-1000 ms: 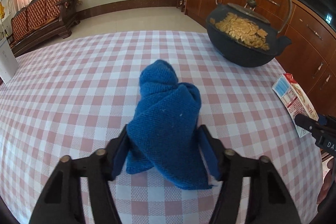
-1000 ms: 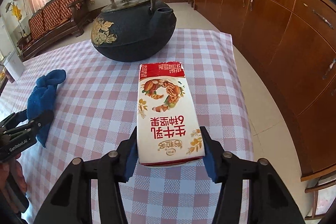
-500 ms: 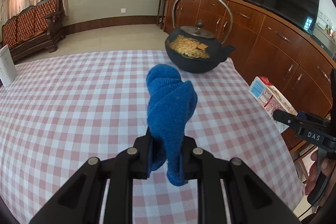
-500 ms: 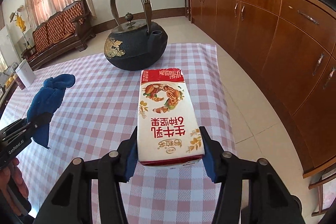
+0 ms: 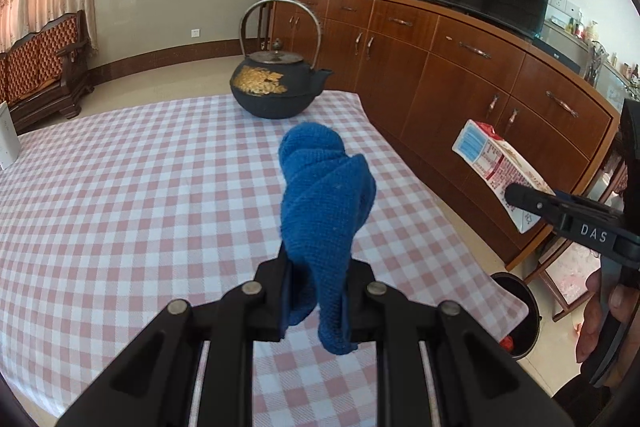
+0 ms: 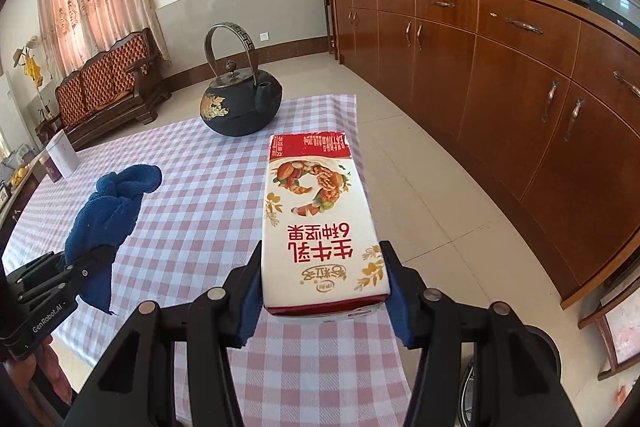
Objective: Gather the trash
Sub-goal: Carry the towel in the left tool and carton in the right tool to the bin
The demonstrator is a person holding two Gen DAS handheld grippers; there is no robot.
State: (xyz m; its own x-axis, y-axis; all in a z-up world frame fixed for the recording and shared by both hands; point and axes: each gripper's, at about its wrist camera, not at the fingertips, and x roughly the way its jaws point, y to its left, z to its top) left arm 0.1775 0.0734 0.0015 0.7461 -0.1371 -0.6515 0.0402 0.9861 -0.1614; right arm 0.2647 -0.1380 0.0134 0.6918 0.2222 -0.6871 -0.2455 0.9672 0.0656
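**Both grippers carry their items above the table**

The left gripper (image 5: 316,291) has its fingers pressed narrow on a blue cloth (image 5: 326,195); the cloth stands up between the pads and its loose end hangs below them, clear of the checked tablecloth (image 5: 140,195). The right gripper (image 6: 322,287) holds a milk carton (image 6: 320,223) by its bottom end, with one pad on each long side, and the red top end points away from the fingers. Beyond both fingertips, a black cast-iron teapot (image 5: 276,87) sits on the far part of the table. A dark trash bin (image 5: 520,315) stands on the floor beside the table edge, below the carton.
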